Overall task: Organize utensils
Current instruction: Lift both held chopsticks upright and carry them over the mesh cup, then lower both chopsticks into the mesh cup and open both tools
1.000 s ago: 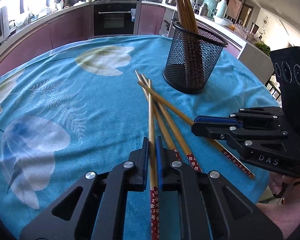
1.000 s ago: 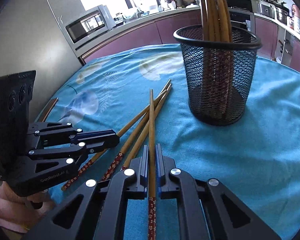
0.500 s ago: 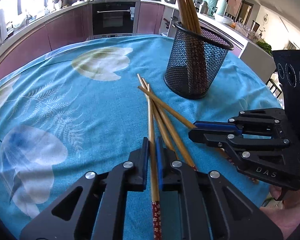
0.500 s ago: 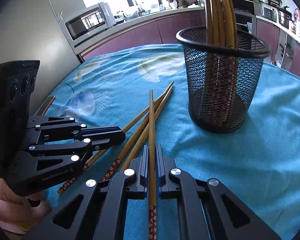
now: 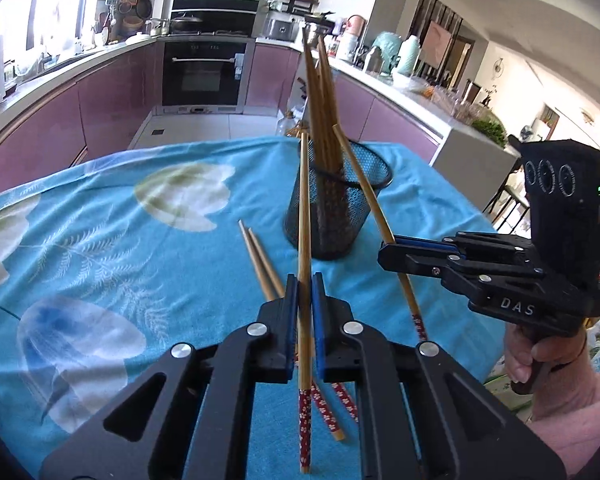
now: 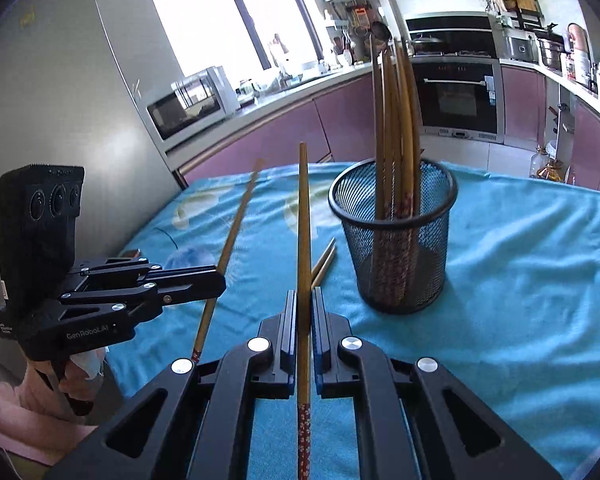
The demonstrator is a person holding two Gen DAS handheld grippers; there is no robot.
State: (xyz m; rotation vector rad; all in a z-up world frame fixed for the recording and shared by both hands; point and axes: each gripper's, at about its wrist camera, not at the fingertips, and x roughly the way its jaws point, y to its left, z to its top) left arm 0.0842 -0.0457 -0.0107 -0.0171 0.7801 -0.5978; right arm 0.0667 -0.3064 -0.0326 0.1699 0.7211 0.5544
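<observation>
My left gripper (image 5: pixel 305 280) is shut on a bamboo chopstick (image 5: pixel 304 208) with a red flowered end, held above the table and pointing toward the black mesh holder (image 5: pixel 332 216). My right gripper (image 6: pixel 305 296) is shut on another chopstick (image 6: pixel 303 216), also lifted. Each shows in the other's view: the right gripper (image 5: pixel 384 250) with its chopstick (image 5: pixel 364 192), the left gripper (image 6: pixel 220 282) with its chopstick (image 6: pixel 232 240). The holder (image 6: pixel 396 248) stands upright with several chopsticks in it. Two loose chopsticks (image 5: pixel 260 260) lie on the cloth left of the holder.
A blue flowered tablecloth (image 5: pixel 100 240) covers the round table. The table's edge is close at the right, near the hand holding the right gripper (image 5: pixel 540 352). Kitchen counters and an oven (image 5: pixel 204 76) lie beyond the table.
Both grippers have lifted their chopsticks off the cloth and tilted them up toward the holder. Two chopsticks stay lying on the table.
</observation>
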